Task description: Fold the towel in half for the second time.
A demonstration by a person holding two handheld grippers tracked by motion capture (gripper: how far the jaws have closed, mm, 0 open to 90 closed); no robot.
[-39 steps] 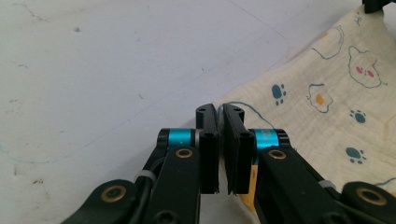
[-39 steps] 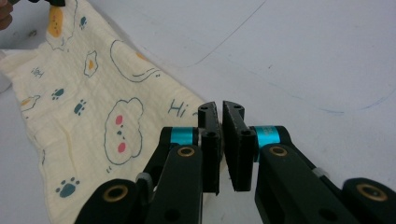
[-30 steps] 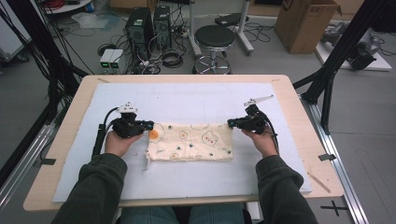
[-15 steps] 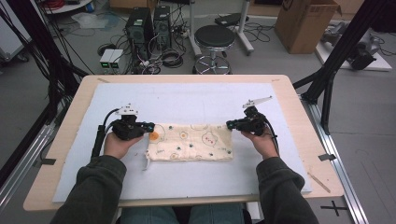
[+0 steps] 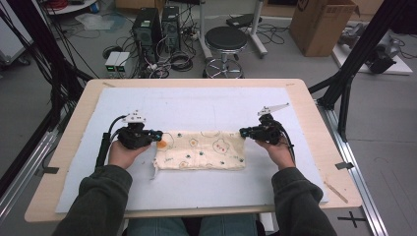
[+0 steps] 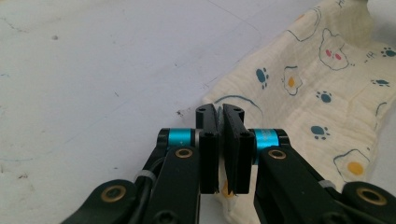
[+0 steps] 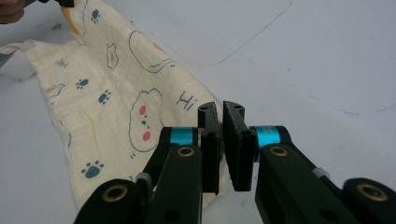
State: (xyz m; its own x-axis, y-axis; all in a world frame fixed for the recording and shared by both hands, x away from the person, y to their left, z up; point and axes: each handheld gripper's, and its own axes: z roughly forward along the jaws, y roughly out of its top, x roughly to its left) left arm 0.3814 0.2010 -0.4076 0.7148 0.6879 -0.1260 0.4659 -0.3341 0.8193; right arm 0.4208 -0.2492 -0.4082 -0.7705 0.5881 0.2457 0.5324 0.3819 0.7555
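While the cloth (image 5: pixel 201 150) lies folded into a long band near the middle of the white mat (image 5: pixel 206 105), each short end is pinched by one tool. In the left gripper view, the left gripper (image 6: pixel 219 122) is clamped on a corner of the fabric, a thin layer caught between its pads. Likewise the right gripper (image 7: pixel 220 120) is clamped on the opposite corner, the printed fabric draping away to its left. Assessment: the cloth is a light, soft, crinkled weave with no stiffness; it will sag and fold under its own weight, and it is not fragile. Thin edges may slip from a shallow pinch. Recommended holds are the corners or hemmed edges, taken deep between the pads, with both ends kept level so the band stays taut.
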